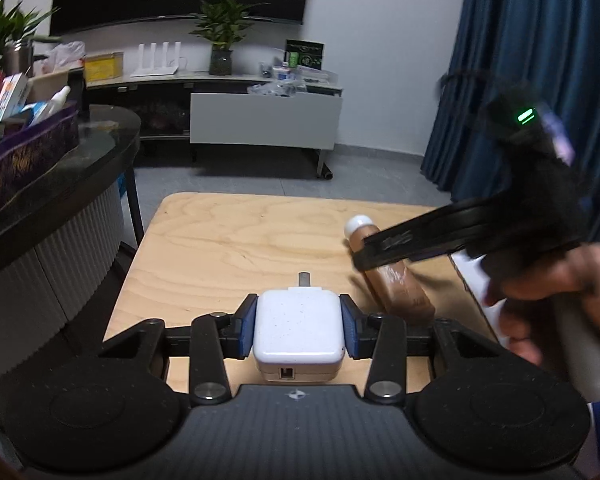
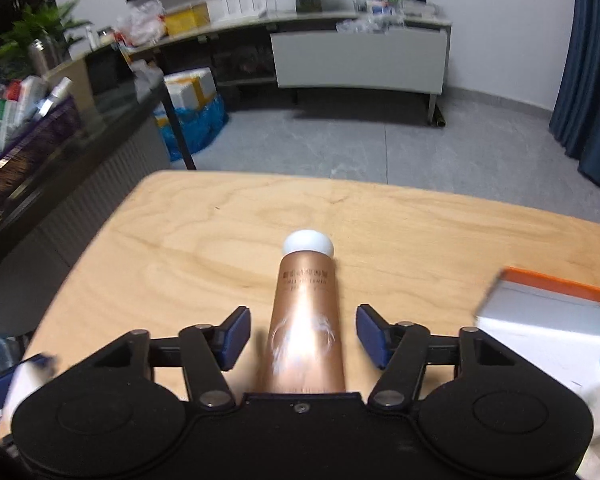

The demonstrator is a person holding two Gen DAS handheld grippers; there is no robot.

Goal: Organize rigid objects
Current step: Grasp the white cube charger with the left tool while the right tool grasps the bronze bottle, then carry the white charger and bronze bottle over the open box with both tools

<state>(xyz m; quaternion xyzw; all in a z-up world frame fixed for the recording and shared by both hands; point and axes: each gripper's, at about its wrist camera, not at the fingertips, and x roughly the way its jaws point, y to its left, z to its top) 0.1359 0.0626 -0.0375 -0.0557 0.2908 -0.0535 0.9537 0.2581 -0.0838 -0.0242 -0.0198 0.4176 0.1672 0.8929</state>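
Observation:
My left gripper (image 1: 299,326) is shut on a white USB charger plug (image 1: 298,330); both blue pads press its sides, a little above the wooden table (image 1: 220,248). A copper-coloured tube with a white cap (image 2: 306,320) lies on the table and points away from me. My right gripper (image 2: 303,338) straddles the tube, and a gap shows on each side between the blue pads and the tube. In the left wrist view the tube (image 1: 396,284) lies to the right of the plug, with the right gripper (image 1: 374,254) over it, held by a hand (image 1: 556,292).
A white box with an orange edge (image 2: 548,316) lies at the table's right. A dark counter with a purple box of bottles and packets (image 1: 24,136) stands to the left. Beyond the table are grey floor, a TV cabinet (image 1: 260,120) and blue curtains (image 1: 540,60).

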